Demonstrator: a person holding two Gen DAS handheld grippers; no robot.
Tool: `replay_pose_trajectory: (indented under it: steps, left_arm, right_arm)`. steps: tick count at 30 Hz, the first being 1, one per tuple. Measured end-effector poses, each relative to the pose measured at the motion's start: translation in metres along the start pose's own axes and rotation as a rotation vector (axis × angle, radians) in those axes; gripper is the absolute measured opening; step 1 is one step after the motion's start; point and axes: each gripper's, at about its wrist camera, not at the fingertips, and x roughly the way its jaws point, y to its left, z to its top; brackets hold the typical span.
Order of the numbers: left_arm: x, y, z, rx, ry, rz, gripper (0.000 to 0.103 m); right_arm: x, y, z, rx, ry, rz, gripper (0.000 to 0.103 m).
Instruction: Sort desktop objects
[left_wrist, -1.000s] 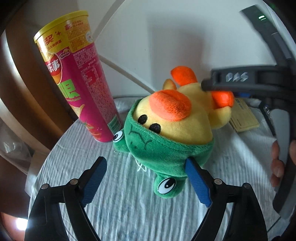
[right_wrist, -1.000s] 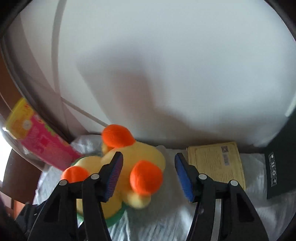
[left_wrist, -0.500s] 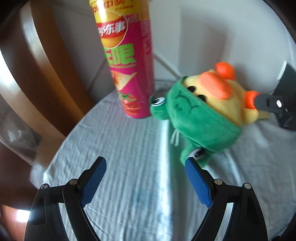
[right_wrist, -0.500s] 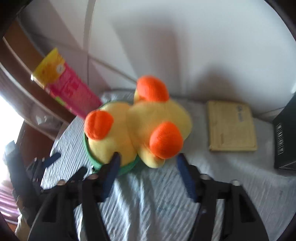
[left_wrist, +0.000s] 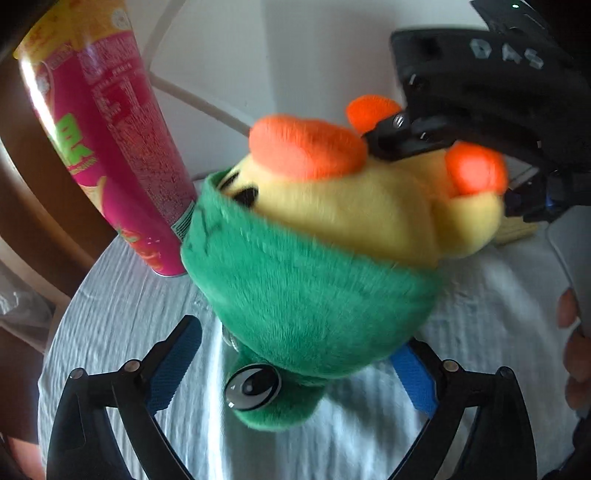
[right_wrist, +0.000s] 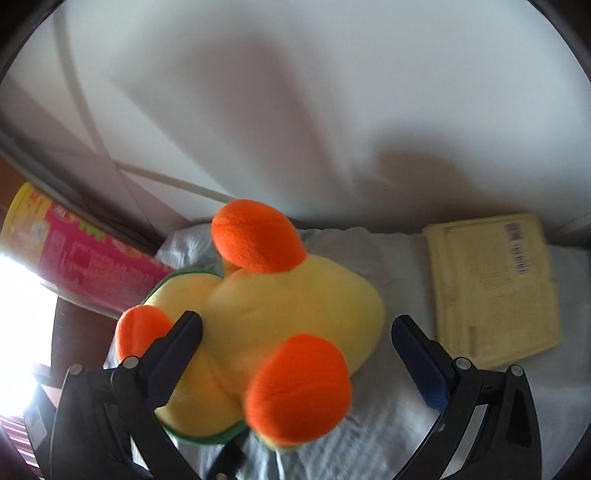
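A yellow plush duck with orange beak and feet and a green frog hood lies on the white cloth; it also shows in the right wrist view. My left gripper is open, its blue pads on either side of the green hood. My right gripper is open around the duck's yellow body from the other side; its black frame shows above the duck in the left wrist view. A pink and yellow chip can stands upright just left of the plush.
A flat yellow packet lies on the cloth to the right of the duck. A white wall is close behind. A wooden edge runs along the left. A hand shows at the far right.
Both grippers have moved in close to the plush duck, which now fills each view between the open fingers. The duck appears shifted and blurred.
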Motion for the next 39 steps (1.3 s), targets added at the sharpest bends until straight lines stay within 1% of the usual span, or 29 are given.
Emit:
replay_pose_trajectory:
  steps: [1, 2, 3, 4, 5, 7, 8, 9, 11, 12, 16, 18, 21, 23, 24, 25, 26, 27, 28, 29, 31, 32, 34, 36, 38, 39]
  left_arm:
    - [0.002, 0.004, 0.001, -0.017, 0.005, -0.033, 0.083]
    - [0.004, 0.008, 0.002, -0.033, 0.012, -0.069, 0.076]
    - [0.003, 0.01, 0.003, -0.041, 0.022, -0.104, 0.065]
    - [0.0, 0.008, 0.002, -0.027, 0.021, -0.1, 0.058]
    - [-0.005, 0.006, -0.001, -0.009, 0.022, -0.088, 0.055]
    - [-0.013, 0.001, -0.006, 0.027, 0.024, -0.065, 0.053]
    - [-0.018, 0.0, -0.009, 0.038, 0.027, -0.059, 0.051]
    - [-0.025, 0.003, -0.013, 0.031, 0.031, -0.069, 0.051]
    - [-0.048, 0.004, -0.026, 0.054, 0.012, -0.065, 0.05]
    - [-0.062, 0.004, -0.034, 0.072, 0.002, -0.062, 0.05]
    - [-0.119, -0.002, -0.075, 0.123, -0.004, -0.084, 0.05]
    - [-0.151, -0.007, -0.106, 0.131, 0.008, -0.114, 0.05]
    - [-0.191, -0.02, -0.155, 0.147, 0.029, -0.14, 0.05]
    - [-0.209, -0.033, -0.184, 0.151, 0.064, -0.149, 0.05]
    - [-0.217, -0.039, -0.198, 0.152, 0.083, -0.153, 0.05]
    - [-0.222, -0.045, -0.209, 0.152, 0.104, -0.152, 0.047]
    - [-0.22, -0.052, -0.216, 0.152, 0.126, -0.134, 0.041]
    - [-0.217, -0.059, -0.224, 0.152, 0.147, -0.116, 0.041]
    - [-0.216, -0.064, -0.231, 0.148, 0.165, -0.1, 0.041]
    - [-0.219, -0.06, -0.238, 0.129, 0.169, -0.088, 0.041]
    - [-0.225, -0.053, -0.253, 0.092, 0.178, -0.064, 0.042]
    - [-0.229, -0.049, -0.258, 0.072, 0.18, -0.052, 0.047]
    - [-0.241, -0.049, -0.259, 0.034, 0.157, -0.032, 0.06]
    - [-0.248, -0.041, -0.249, -0.002, 0.118, -0.002, 0.084]
    - [-0.251, -0.041, -0.235, -0.029, 0.095, 0.007, 0.084]
    - [-0.252, -0.041, -0.226, -0.042, 0.085, 0.011, 0.084]
  right_arm:
    - [0.005, -0.005, 0.001, 0.03, 0.003, 0.028, 0.103]
    - [0.011, -0.009, 0.0, 0.064, 0.029, 0.052, 0.103]
    - [0.011, -0.009, -0.002, 0.063, 0.036, 0.061, 0.103]
    - [0.011, -0.008, -0.004, 0.062, 0.043, 0.07, 0.103]
    - [0.011, -0.007, -0.006, 0.058, 0.05, 0.08, 0.099]
    - [-0.002, 0.005, -0.014, 0.016, 0.039, 0.1, 0.092]
    - [-0.009, 0.011, -0.02, -0.007, 0.035, 0.097, 0.09]
    - [-0.014, 0.015, -0.024, -0.023, 0.038, 0.095, 0.088]
    - [-0.032, 0.024, -0.043, -0.041, 0.049, 0.106, 0.083]
    - [-0.038, 0.026, -0.05, -0.044, 0.053, 0.111, 0.082]
    - [-0.081, 0.034, -0.099, -0.047, 0.055, 0.132, 0.082]
    - [-0.108, 0.034, -0.135, -0.027, 0.054, 0.148, 0.082]
    - [-0.149, 0.025, -0.204, 0.032, 0.051, 0.158, 0.08]
    - [-0.157, 0.015, -0.239, 0.08, 0.057, 0.152, 0.07]
    - [-0.163, 0.008, -0.26, 0.097, 0.067, 0.135, 0.065]
    - [-0.168, 0.002, -0.279, 0.113, 0.077, 0.118, 0.057]
    - [-0.166, 0.001, -0.295, 0.116, 0.09, 0.09, 0.056]
    - [-0.164, 0.0, -0.311, 0.118, 0.104, 0.061, 0.056]
    - [-0.164, -0.006, -0.322, 0.115, 0.119, 0.036, 0.056]
    - [-0.163, -0.011, -0.332, 0.111, 0.132, 0.011, 0.056]
    - [-0.166, -0.014, -0.342, 0.079, 0.129, -0.026, 0.056]
    - [-0.172, -0.015, -0.346, 0.052, 0.122, -0.045, 0.056]
    - [-0.183, -0.013, -0.349, -0.002, 0.094, -0.068, 0.056]
    - [-0.198, -0.007, -0.349, -0.069, 0.061, -0.096, 0.056]
    - [-0.203, 0.001, -0.34, -0.12, 0.042, -0.094, 0.058]
    - [-0.205, 0.007, -0.334, -0.143, 0.033, -0.096, 0.066]
